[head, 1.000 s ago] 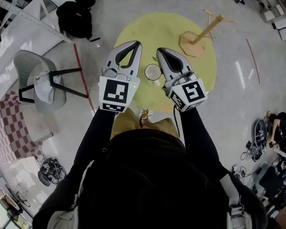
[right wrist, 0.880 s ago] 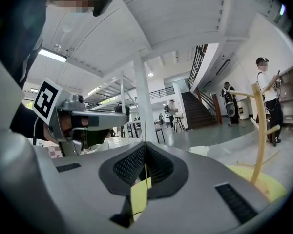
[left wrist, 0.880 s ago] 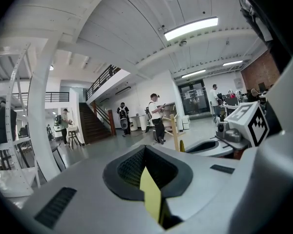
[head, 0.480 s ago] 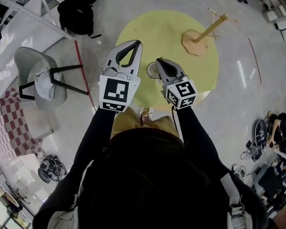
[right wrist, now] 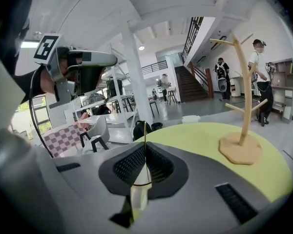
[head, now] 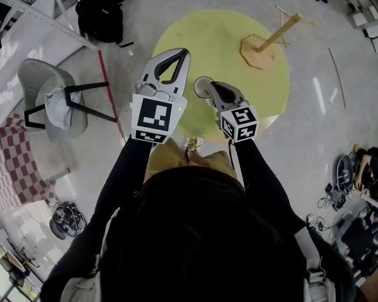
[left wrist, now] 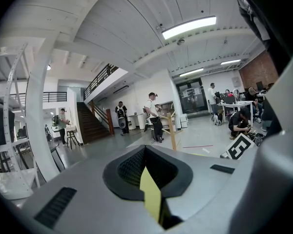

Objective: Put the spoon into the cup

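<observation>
A small white cup (head: 201, 85) stands on the round yellow table (head: 220, 33), near its front edge. My right gripper (head: 210, 86) hovers right at the cup's rim with its jaws shut. In the right gripper view a thin gold spoon handle (right wrist: 145, 130) stands upright, pinched between the shut jaws (right wrist: 144, 147). The spoon's bowl is hidden below them. My left gripper (head: 184, 53) hangs to the left of the cup and higher, its jaws meeting at the tips with nothing between them (left wrist: 145, 151).
A wooden branch stand (head: 259, 44) sits at the table's far right, also seen as the stand (right wrist: 241, 143). On the floor to the left are a grey chair (head: 50, 99) and a black backpack (head: 101, 19). People stand about the hall in the distance.
My right gripper has come down and tilted towards the table, ending at the cup's rim. The left gripper has stayed where it was.
</observation>
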The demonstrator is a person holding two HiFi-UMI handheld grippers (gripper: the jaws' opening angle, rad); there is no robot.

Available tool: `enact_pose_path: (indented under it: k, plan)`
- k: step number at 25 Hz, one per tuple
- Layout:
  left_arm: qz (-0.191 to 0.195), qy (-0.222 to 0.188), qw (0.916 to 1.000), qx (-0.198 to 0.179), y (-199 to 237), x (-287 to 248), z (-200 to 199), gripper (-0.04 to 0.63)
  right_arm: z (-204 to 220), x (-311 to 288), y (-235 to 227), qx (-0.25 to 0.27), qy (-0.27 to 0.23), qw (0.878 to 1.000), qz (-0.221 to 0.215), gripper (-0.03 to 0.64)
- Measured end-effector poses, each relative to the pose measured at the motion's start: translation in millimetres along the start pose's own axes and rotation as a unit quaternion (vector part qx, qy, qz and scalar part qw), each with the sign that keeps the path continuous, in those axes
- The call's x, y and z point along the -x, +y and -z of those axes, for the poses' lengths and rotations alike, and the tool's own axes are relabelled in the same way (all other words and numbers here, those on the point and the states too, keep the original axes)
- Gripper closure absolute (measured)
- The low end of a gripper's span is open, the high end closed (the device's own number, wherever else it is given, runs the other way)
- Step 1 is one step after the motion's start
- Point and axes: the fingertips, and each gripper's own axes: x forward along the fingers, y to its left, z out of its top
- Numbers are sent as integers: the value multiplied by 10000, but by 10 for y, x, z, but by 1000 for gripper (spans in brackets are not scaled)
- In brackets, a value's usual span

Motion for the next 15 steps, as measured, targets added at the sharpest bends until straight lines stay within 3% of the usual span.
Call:
enact_pose_path:
  k: [15]
  plan:
    - [137, -113, 9998, -78, -149, 22, -103, 580, 157, 178, 135, 11, 150, 9993, -345, 586]
